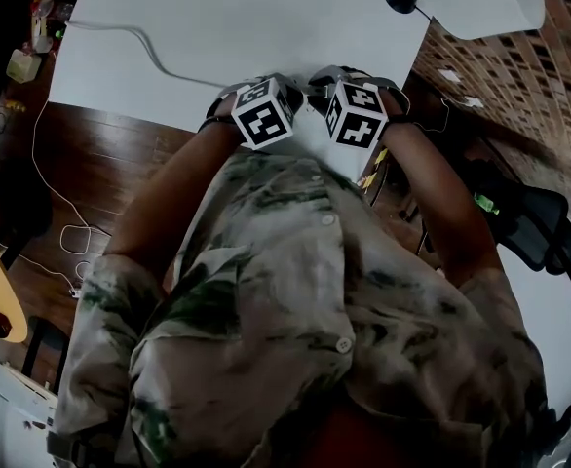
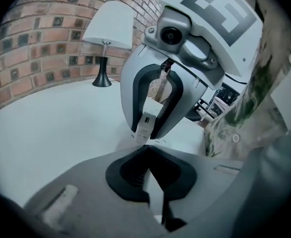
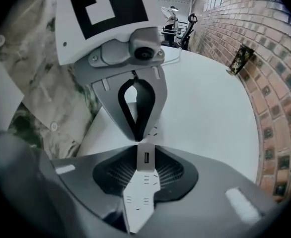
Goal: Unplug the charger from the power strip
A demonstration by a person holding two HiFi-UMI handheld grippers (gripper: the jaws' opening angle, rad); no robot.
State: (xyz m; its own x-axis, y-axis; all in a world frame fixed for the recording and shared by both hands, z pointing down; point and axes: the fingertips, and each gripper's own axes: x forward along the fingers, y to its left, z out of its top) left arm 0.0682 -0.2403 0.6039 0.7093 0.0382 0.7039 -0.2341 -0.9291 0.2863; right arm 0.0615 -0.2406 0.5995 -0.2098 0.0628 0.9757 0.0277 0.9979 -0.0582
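A small white charger (image 3: 145,158) with a USB port on its face is pinched between the tips of my right gripper (image 3: 145,151), which is shut on it. In the left gripper view the same charger (image 2: 147,123) sticks out of the right gripper's jaws just above the white table (image 2: 51,128). My left gripper (image 2: 146,147) faces it tip to tip, shut with nothing seen between its jaws. In the head view the two marker cubes (image 1: 263,113) (image 1: 356,115) sit side by side at the table's near edge. No power strip is visible.
A lamp with a white shade (image 2: 108,33) and a black foot stands at the far end of the table by the brick wall (image 3: 264,98). A white cable (image 1: 149,47) runs across the table top. Chairs and loose cables lie on the wooden floor (image 1: 110,164).
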